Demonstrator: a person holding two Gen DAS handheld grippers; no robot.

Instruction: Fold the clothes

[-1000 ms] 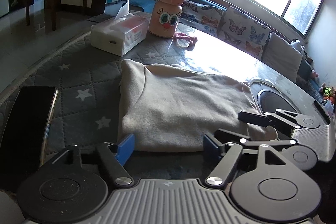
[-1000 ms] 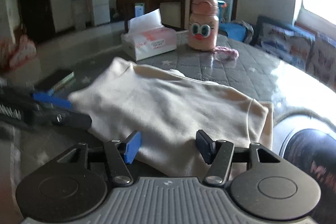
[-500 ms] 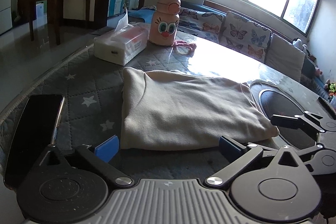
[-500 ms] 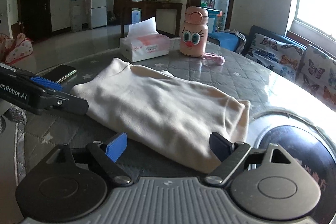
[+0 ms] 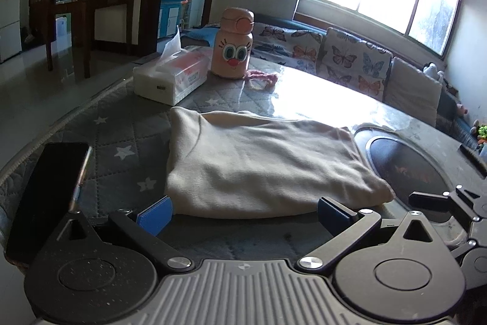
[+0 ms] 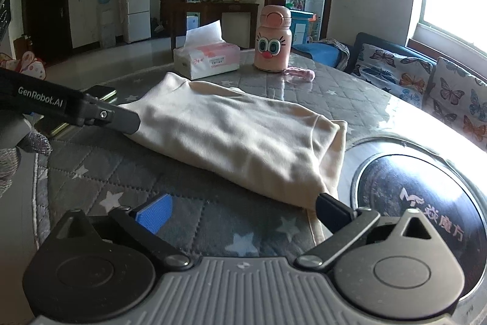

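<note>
A folded beige garment [image 5: 261,163] is lying flat on the grey star-quilted cover of the round table [image 5: 121,124], at the centre of both wrist views. In the left wrist view, the left claw [image 5: 243,213] is being held just short of the garment's near edge, with its jaws spread wide apart and nothing between them; the blue pads [image 5: 155,215] are being shown at either side of the fold, and contact with the fabric cannot be confirmed. In the right wrist view, the right claw [image 6: 243,210] is likewise being held with its jaws wide apart. Its right finger is being placed at the garment's near corner, where a lower layer of fabric is protruding; whether it is touching cannot be told. Its left pad [image 6: 153,213] is being held over the bare table cover.

In the right wrist view, the left claw is being seen at 9 o'clock, with one finger tip at the garment's left edge.

A black smartphone [image 5: 45,197] is lying at 9 o'clock of the garment in the left wrist view. A tissue box [image 5: 172,78] and a pink cartoon-face bottle [image 5: 233,44] are standing at 12 o'clock, beyond the garment. A dark round inset plate [image 6: 420,203] is being shown at 3 o'clock, beside the garment.
</note>
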